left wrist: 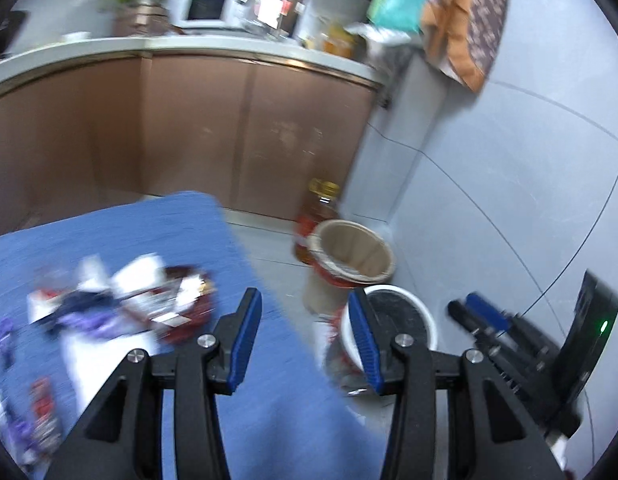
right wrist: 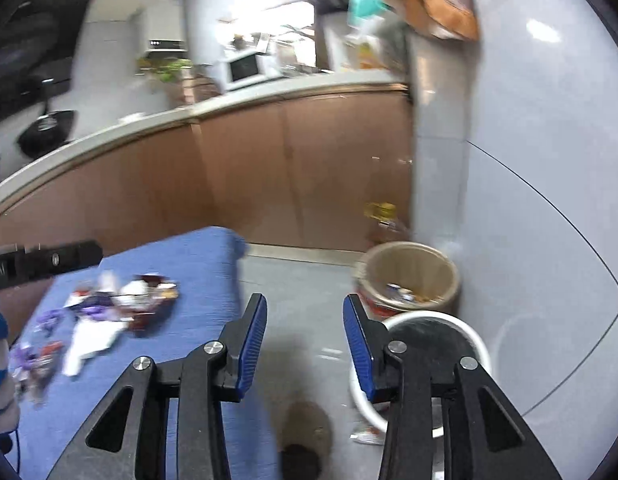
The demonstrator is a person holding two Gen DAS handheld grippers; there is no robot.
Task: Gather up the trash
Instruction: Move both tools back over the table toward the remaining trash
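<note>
Left wrist view: trash pile (left wrist: 121, 304) lies on the blue table (left wrist: 245, 432), ahead-left of the left claw (left wrist: 305, 340), which gapes empty. Right claw (right wrist: 305, 344) also released, nothing between its pads; tan bin (right wrist: 409, 276) and white bin (right wrist: 477, 340) stand ahead-right, probably floor-placed for easy dropping.

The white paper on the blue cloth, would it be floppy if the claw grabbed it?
Probably floppy: the white paper looks thin and crumpled, lying flat on the blue cloth. Likely very light, so a push might just slide it along.
</note>
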